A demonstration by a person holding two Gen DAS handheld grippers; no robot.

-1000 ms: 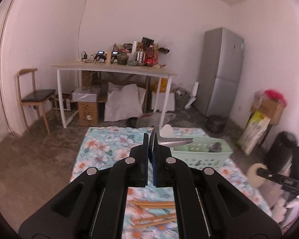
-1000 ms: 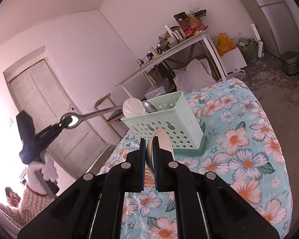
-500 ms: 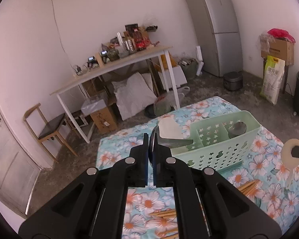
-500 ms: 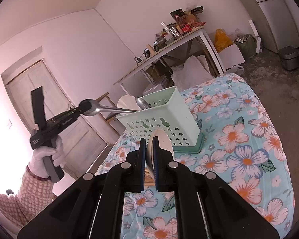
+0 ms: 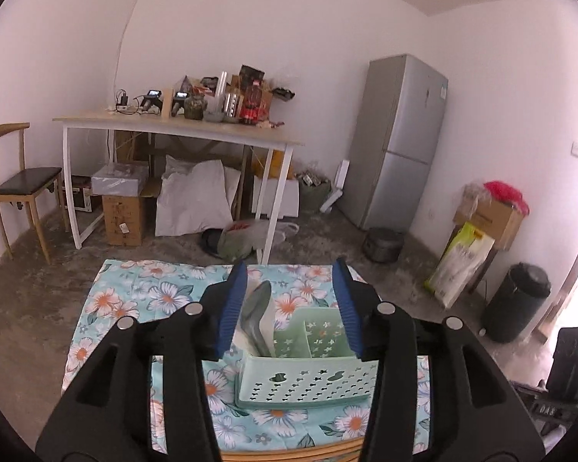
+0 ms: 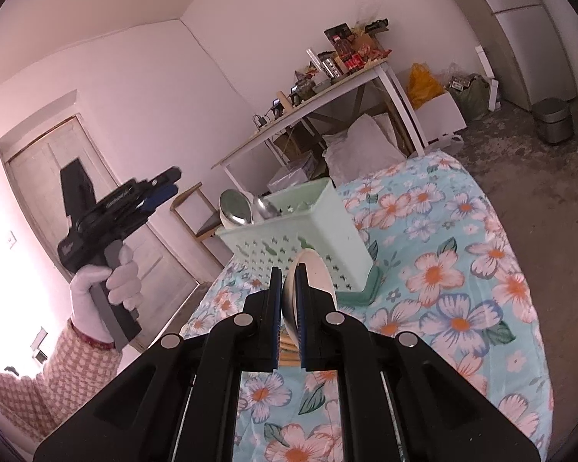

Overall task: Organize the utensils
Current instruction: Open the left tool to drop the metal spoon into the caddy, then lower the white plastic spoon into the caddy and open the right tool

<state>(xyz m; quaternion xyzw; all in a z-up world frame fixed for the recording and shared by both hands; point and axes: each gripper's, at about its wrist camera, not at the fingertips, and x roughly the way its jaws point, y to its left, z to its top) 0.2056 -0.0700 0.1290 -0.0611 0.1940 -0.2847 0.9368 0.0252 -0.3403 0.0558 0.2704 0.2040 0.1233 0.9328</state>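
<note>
Opening over the basket (image 5: 308, 381), our left gripper (image 5: 291, 308) has nothing between its jaws; the pads stand apart with only the basket's left compartment showing through the gap. A metal spoon (image 5: 256, 317) leans there, bowl up, against a white spoon, so we judge the spread jaws to be letting go of a utensil just dropped in, handle down, where it can stand against the wall.

Our right gripper (image 6: 288, 310) is pressed together on a white spoon (image 6: 312, 281), pinching it near the bowl so the bowl rises above the pads and the handle hangs below. We hold it back from the basket (image 6: 320, 238), on the near side, likely waiting for the other hand (image 6: 108, 288) to clear.

In the right wrist view the left gripper (image 6: 162, 190) sits off the cloth's left edge, above and beside the basket. That basket stands near the far edge of the cloth (image 6: 462, 269), on a green tray. Wooden chopsticks (image 5: 289, 452) lie by the near edge, not yet sorted. We think the white spoon belongs with the other spoons in that same end compartment.
</note>
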